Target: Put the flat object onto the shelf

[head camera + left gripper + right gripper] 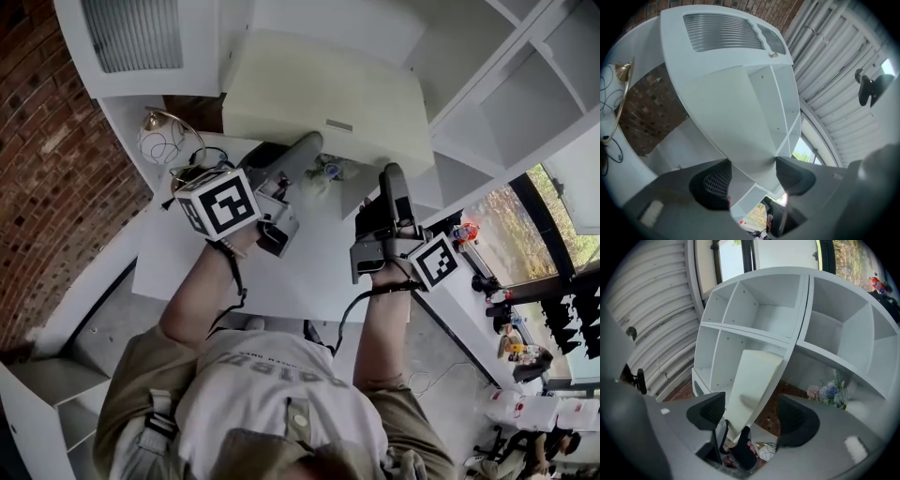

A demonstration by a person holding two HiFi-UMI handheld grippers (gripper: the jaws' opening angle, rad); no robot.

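The flat object is a thick cream board [319, 89] with a small grey label on its front edge, held up over the white table [300, 272] near the white shelf [525, 103]. My left gripper [309, 155] reaches its lower edge from the left. In the left gripper view the board [726, 108] narrows to a corner that fills the gap of the left gripper [752, 176], both pads touching it. My right gripper [392, 178] is under the board's right end. In the right gripper view the board [752, 380] lies by the left jaw of the right gripper [752, 413], with a gap at the right jaw.
The shelf [764, 310] is a grid of open white compartments. A bunch of artificial flowers [328, 173] lies on the table under the board. A gold wire lamp [164, 136] stands at the table's far left, below a white unit with a vent grille [141, 37]. A brick wall [47, 169] runs along the left.
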